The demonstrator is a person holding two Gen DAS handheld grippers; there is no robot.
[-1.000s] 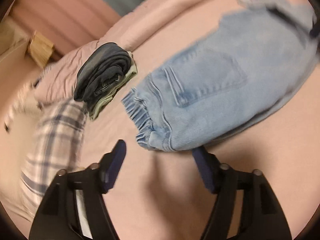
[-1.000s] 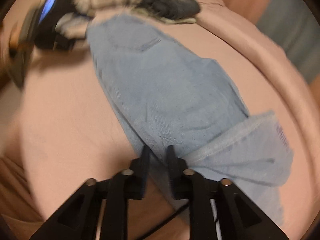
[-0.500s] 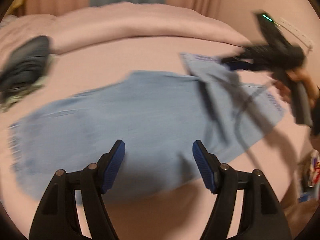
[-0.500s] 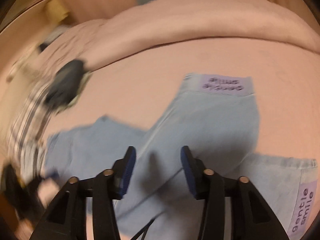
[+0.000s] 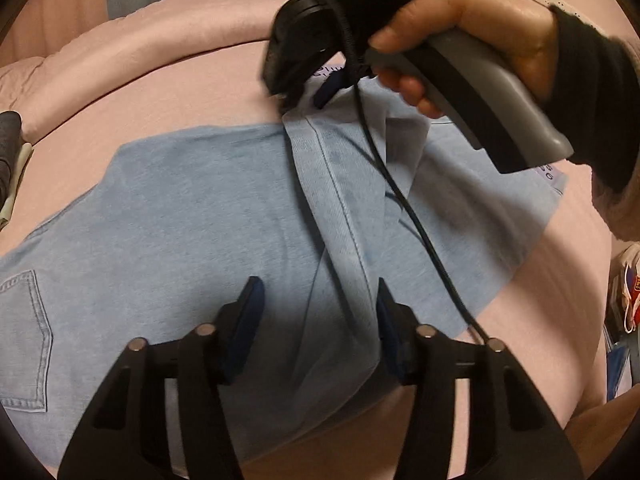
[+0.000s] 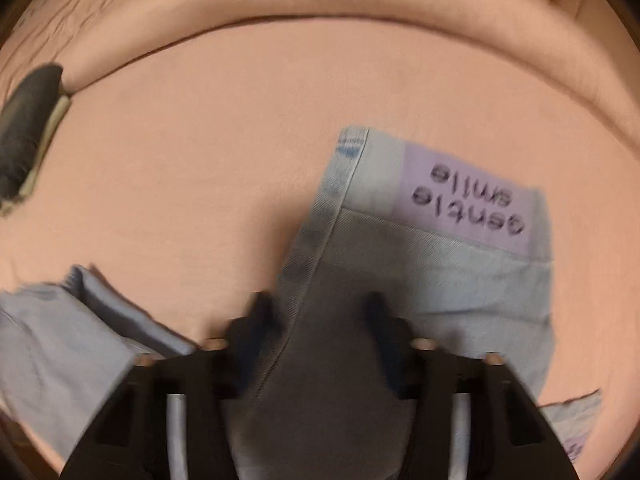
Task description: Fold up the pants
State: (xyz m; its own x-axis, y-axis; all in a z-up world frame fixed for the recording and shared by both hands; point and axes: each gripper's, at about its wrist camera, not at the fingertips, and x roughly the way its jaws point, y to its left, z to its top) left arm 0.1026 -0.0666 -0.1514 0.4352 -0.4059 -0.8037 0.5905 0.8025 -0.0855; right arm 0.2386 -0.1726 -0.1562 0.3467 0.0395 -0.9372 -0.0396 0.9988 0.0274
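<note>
Left wrist view: left gripper (image 5: 318, 312) closing over jeans (image 5: 192, 216) fold, pads not pressing; right gripper (image 6: 316, 320) closing around leg hem on bed (image 6: 200, 128).

Light blue denim pants (image 5: 192, 216) with a lilac label (image 6: 472, 200) printed in black; pink bed (image 5: 168, 96).

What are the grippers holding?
Nothing yet. The left gripper and right gripper are closing around a blue pants leg, the right near its hem.
</note>
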